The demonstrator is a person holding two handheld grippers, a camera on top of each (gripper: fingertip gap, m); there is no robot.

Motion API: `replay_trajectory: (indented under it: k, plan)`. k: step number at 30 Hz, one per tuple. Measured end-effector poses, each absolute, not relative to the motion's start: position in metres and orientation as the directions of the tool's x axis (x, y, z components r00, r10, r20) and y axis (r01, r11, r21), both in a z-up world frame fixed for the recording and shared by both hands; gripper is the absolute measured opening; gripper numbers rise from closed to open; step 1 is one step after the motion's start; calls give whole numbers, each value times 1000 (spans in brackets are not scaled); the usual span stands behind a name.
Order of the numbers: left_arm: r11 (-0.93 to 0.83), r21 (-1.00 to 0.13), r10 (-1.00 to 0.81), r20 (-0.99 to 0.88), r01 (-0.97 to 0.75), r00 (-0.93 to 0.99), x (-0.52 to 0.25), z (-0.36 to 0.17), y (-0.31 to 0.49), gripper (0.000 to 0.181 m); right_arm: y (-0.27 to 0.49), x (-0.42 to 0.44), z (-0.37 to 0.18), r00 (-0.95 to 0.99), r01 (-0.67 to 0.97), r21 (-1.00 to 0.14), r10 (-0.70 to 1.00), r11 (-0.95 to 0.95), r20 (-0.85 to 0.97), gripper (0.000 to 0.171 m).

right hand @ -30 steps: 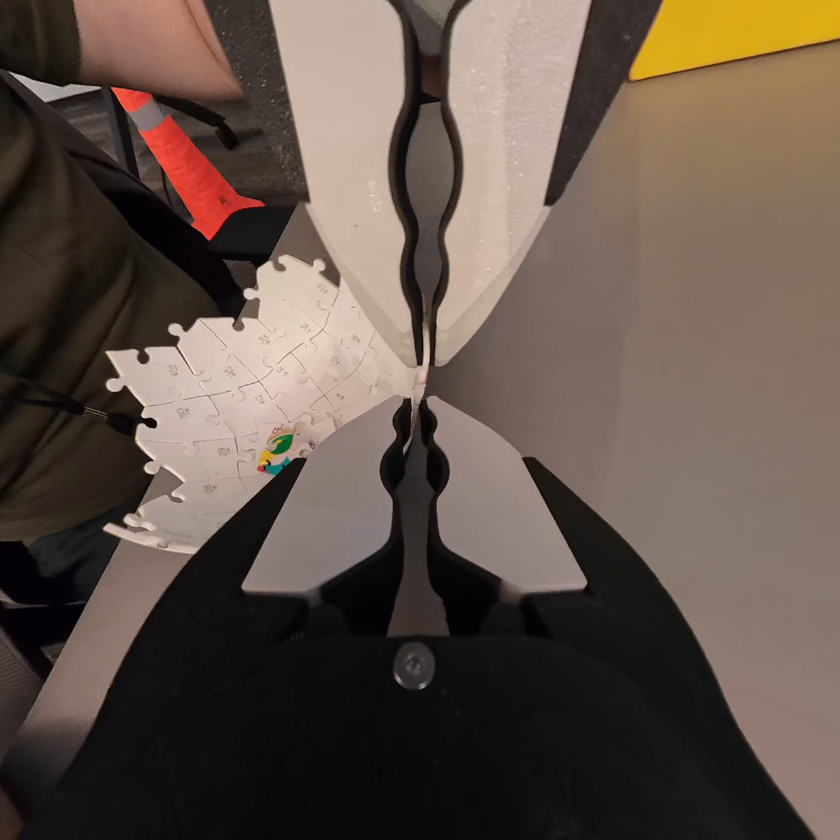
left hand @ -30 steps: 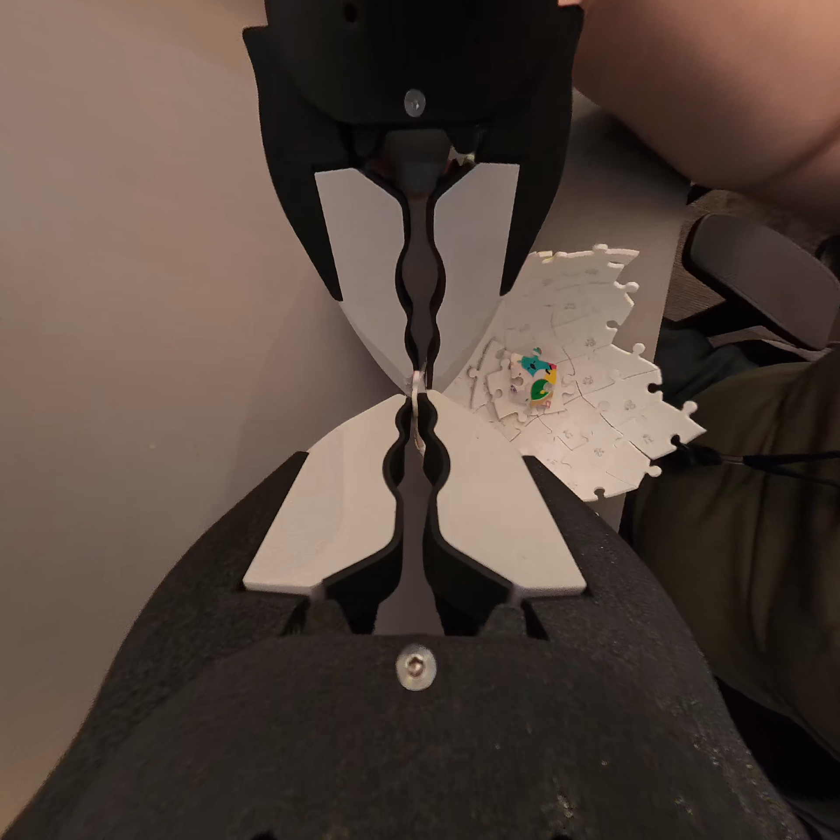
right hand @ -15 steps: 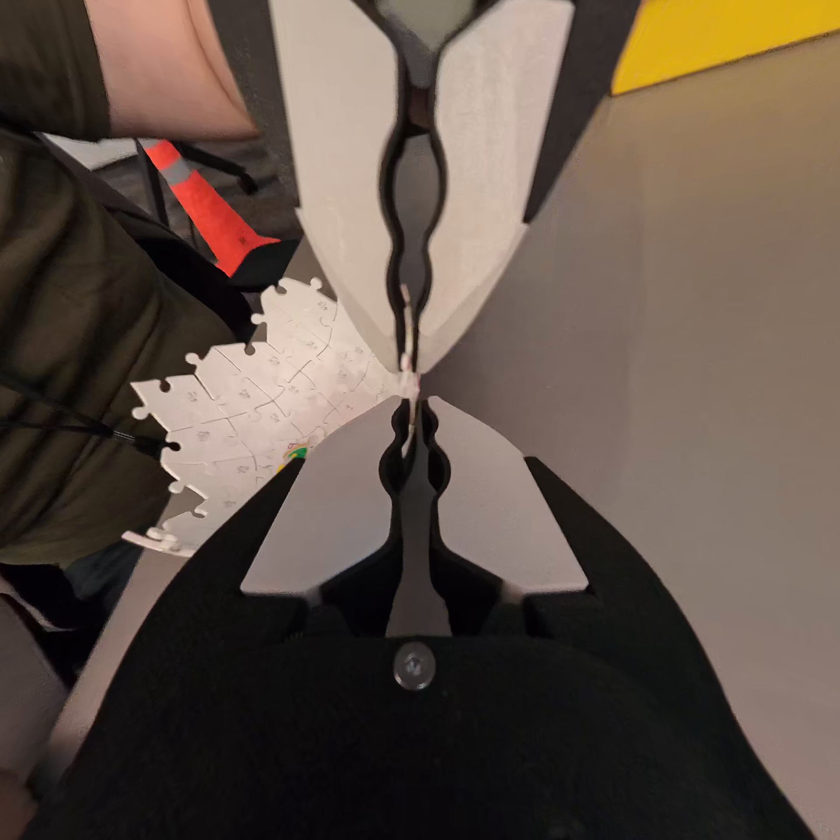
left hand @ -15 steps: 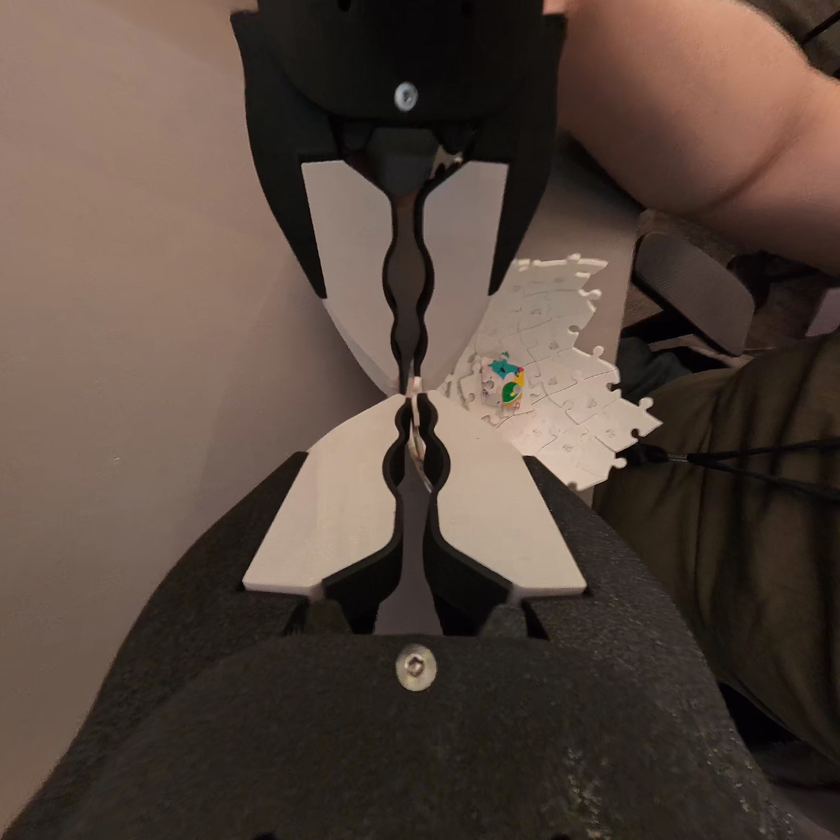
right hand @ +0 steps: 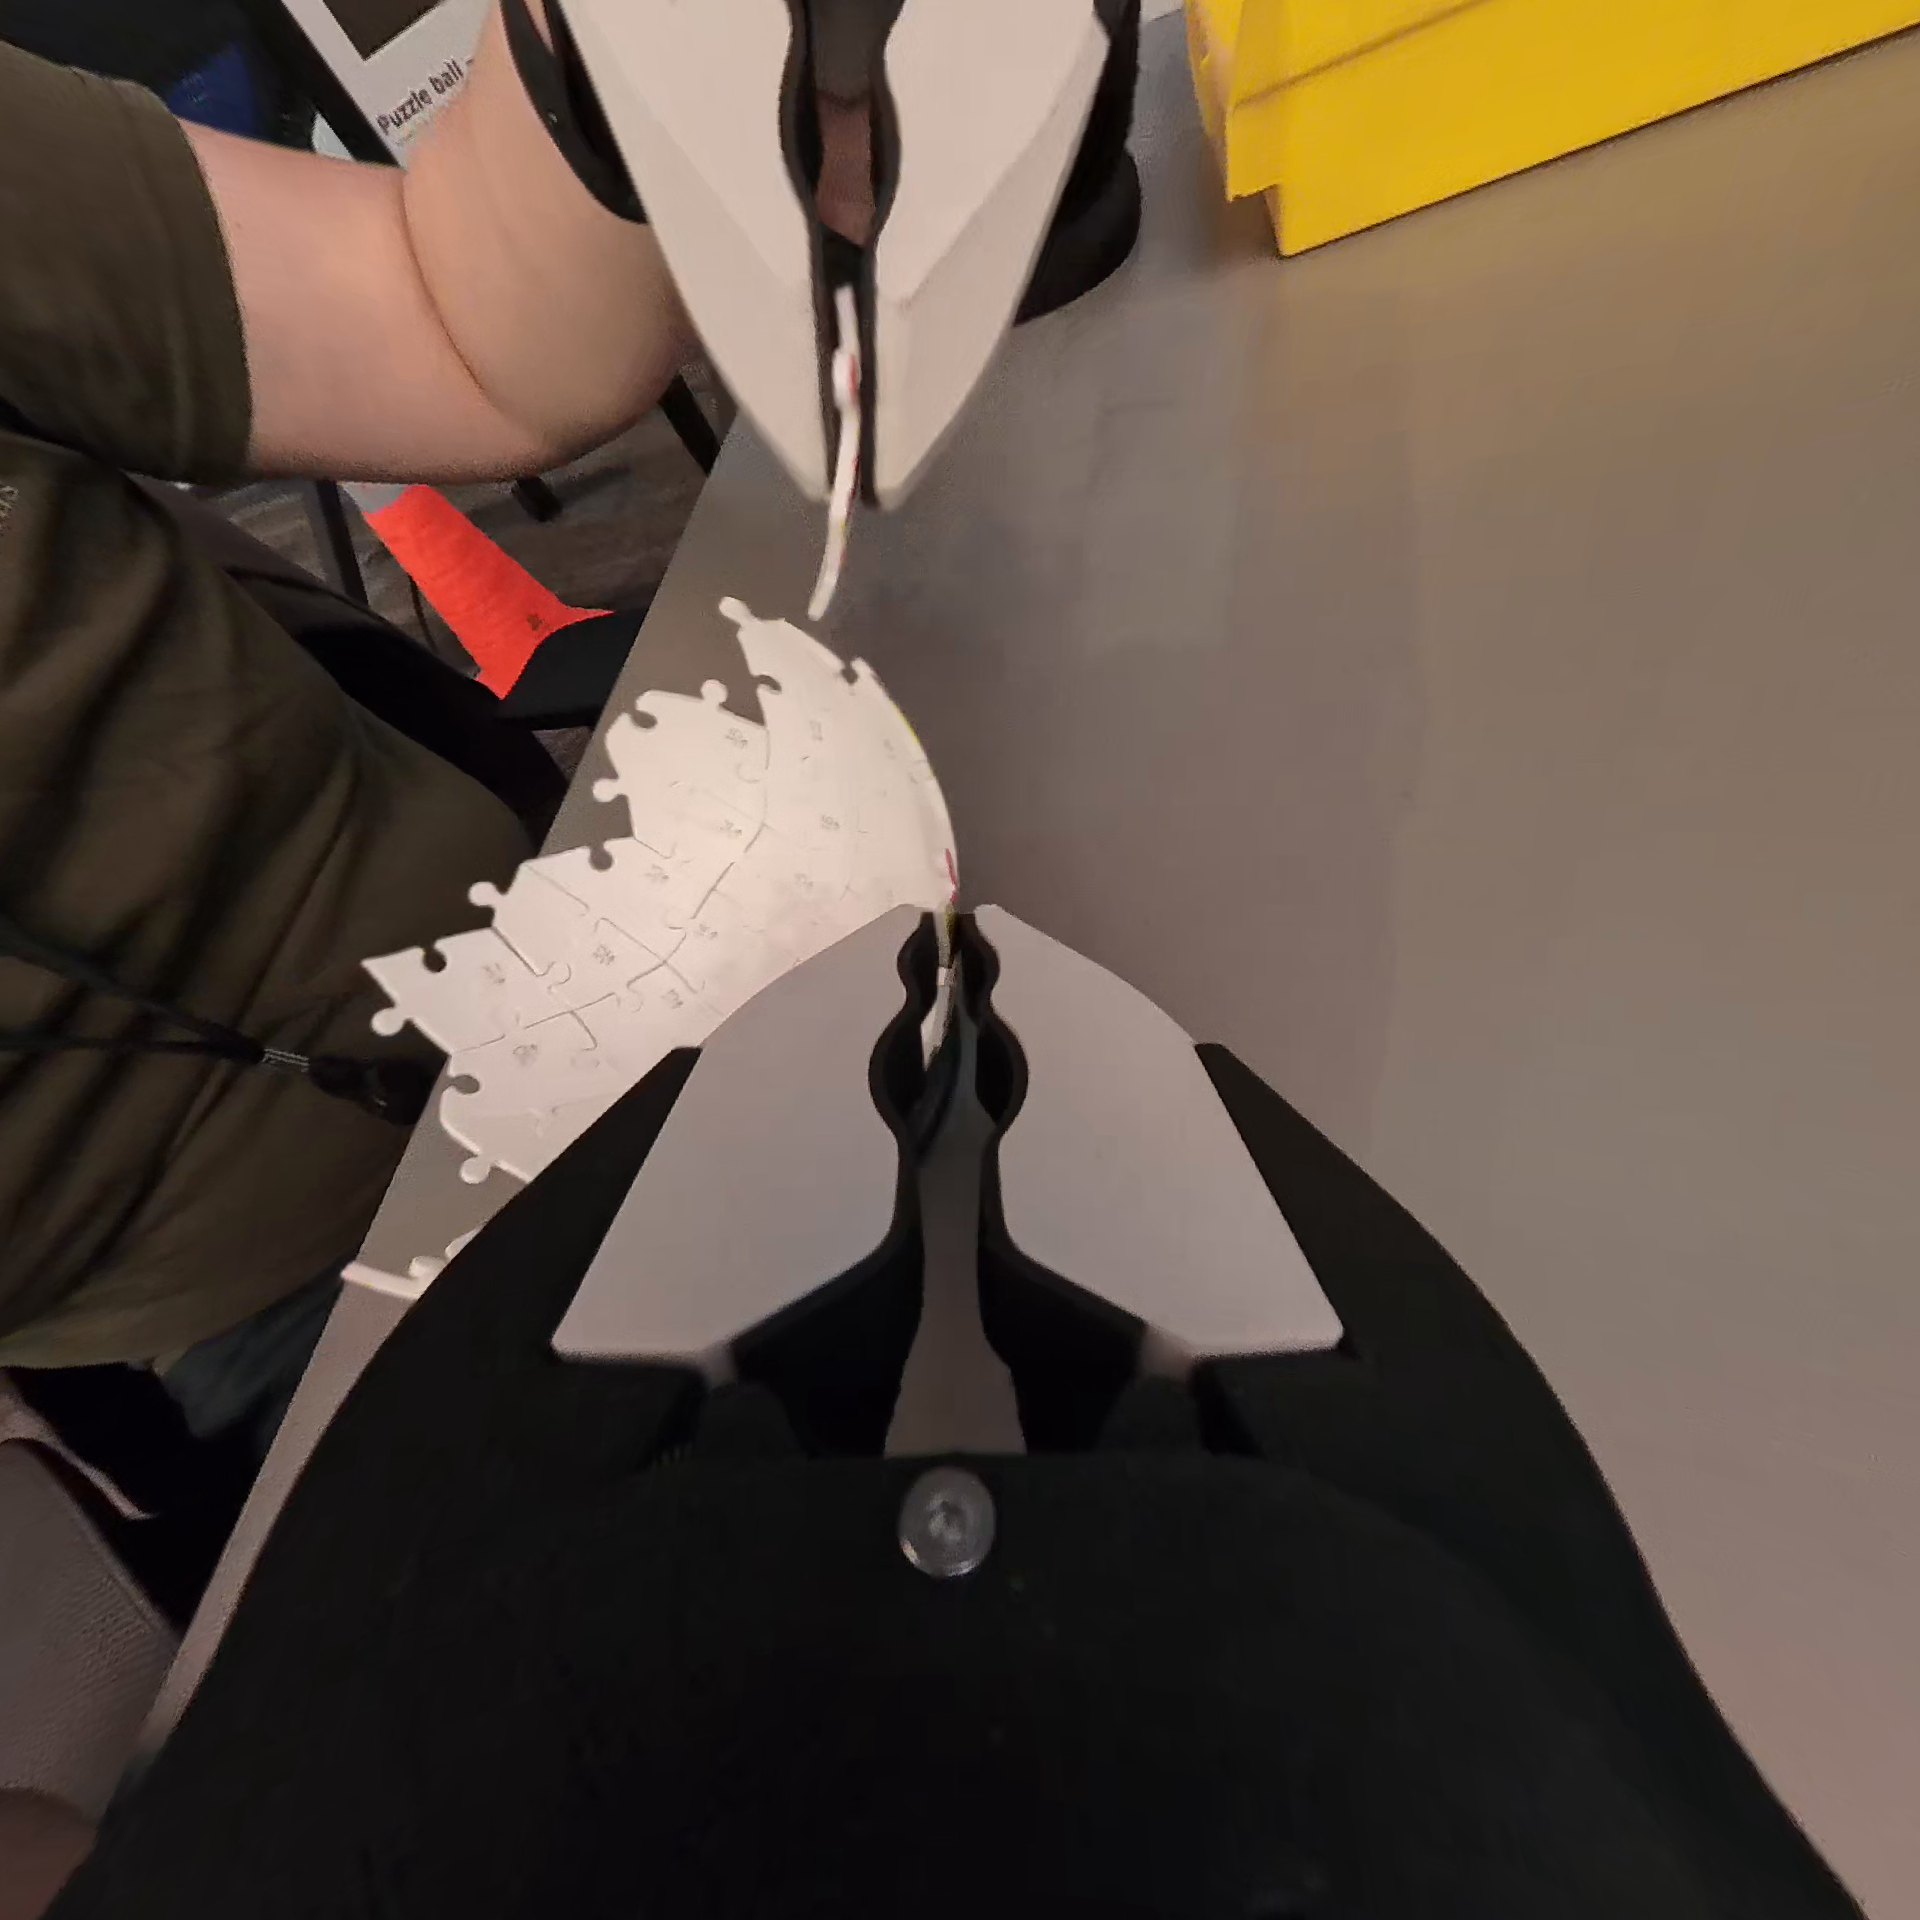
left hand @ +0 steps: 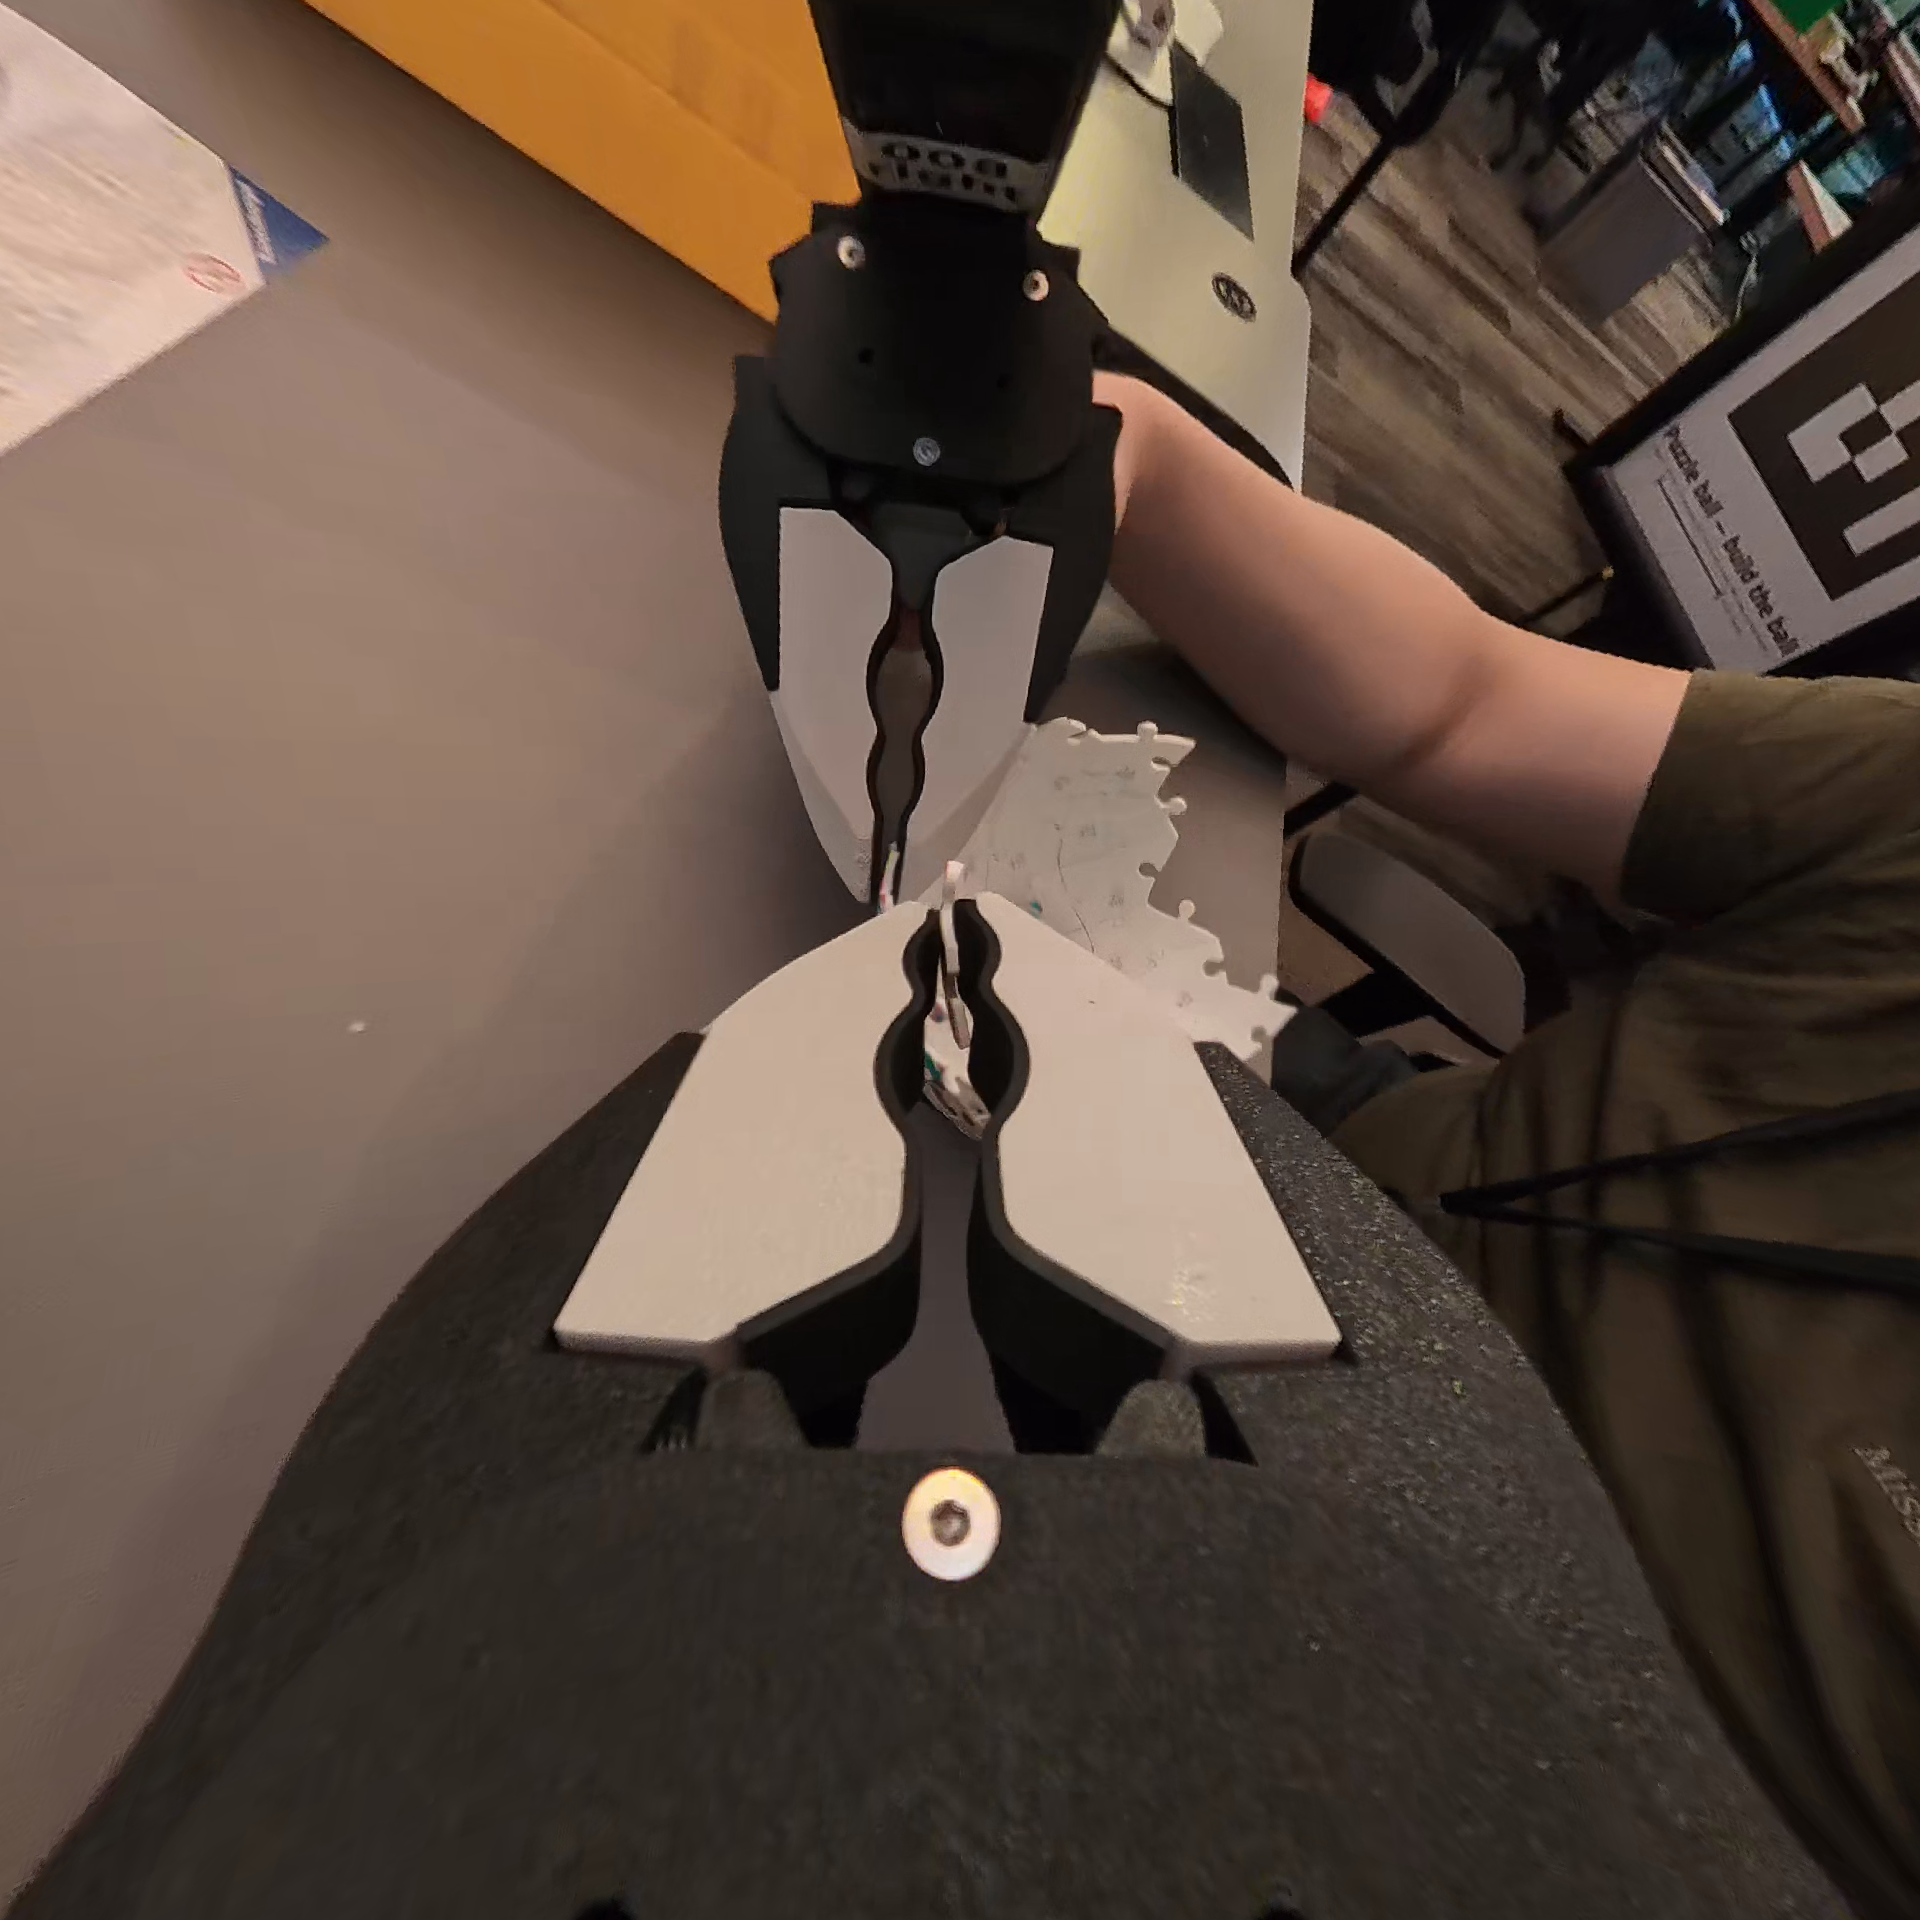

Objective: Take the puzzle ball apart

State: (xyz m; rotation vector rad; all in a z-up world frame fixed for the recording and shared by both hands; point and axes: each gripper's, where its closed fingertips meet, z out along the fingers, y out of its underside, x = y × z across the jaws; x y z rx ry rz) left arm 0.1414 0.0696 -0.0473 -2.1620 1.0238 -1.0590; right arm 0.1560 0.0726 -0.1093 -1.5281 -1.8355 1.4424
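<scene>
Grey bench [right hand: 1455, 727] fills the view, with a yellow bin [right hand: 1507, 94] at its far edge. Above the bench's near edge, my right claw [right hand: 948, 920] is clamped on the rim of the puzzle ball's remaining shell [right hand: 727, 862], a curved white fan of interlocked pieces. My left claw [left hand: 951, 914] is pinched tight on one loose piece [left hand: 951, 966], now clear of the shell. Thin, light and stiff, I judge; best gripped by an edge tab, close to the seam.
</scene>
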Motion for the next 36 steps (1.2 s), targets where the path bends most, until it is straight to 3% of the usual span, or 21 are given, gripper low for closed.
replay_trajectory:
  k: [4,7,9,13,15,17,18,19,20,22,26,29,33,36]
  plan:
    - [-597,-725,-788,452,-342,418,137,-41,72,3,82,158,-98,-329,475,-877,910,-70,-250,17]
    - [-588,-742,-790,443,-322,424,141,-38,77,2,97,161,-60,-260,322,-944,951,-75,-165,17]
    - [-560,-772,-802,414,-301,430,148,-33,83,2,101,160,-34,-218,226,-962,955,-151,-201,17]
    - [-514,-813,-819,369,-275,439,160,-24,96,2,92,152,-35,-242,250,-941,926,-229,-290,24]
    - [-501,-821,-832,370,-274,415,167,-21,97,3,97,150,-38,-218,249,-933,924,-258,-314,19]
    - [-490,-826,-837,357,-278,416,172,-20,99,5,93,153,-36,-256,264,-925,904,-274,-342,3]
    - [-488,-832,-836,359,-263,415,175,-18,100,19,94,156,-32,-247,260,-927,910,-270,-334,3]
    - [-495,-835,-821,359,-240,444,174,-16,105,51,95,161,-26,-235,254,-932,917,-261,-321,3]
    - [-485,-844,-823,352,-230,445,174,-11,105,64,97,169,-15,-219,241,-937,926,-253,-307,3]
    - [-431,-883,-850,328,-187,411,171,5,100,55,111,196,12,-99,209,-950,961,-234,-258,3]
    - [-377,-918,-862,301,-120,409,152,13,89,42,178,312,44,446,221,-955,891,-199,-83,2]
    - [-346,-934,-864,279,-91,420,139,1,84,40,221,393,17,637,174,-869,726,-464,-260,3]
    - [-268,-963,-887,230,-40,401,127,-7,81,36,258,440,-76,754,247,-615,547,-749,-364,3]
    - [-284,-958,-898,252,-38,360,128,-12,79,34,267,457,-124,820,336,-465,497,-819,-284,10]
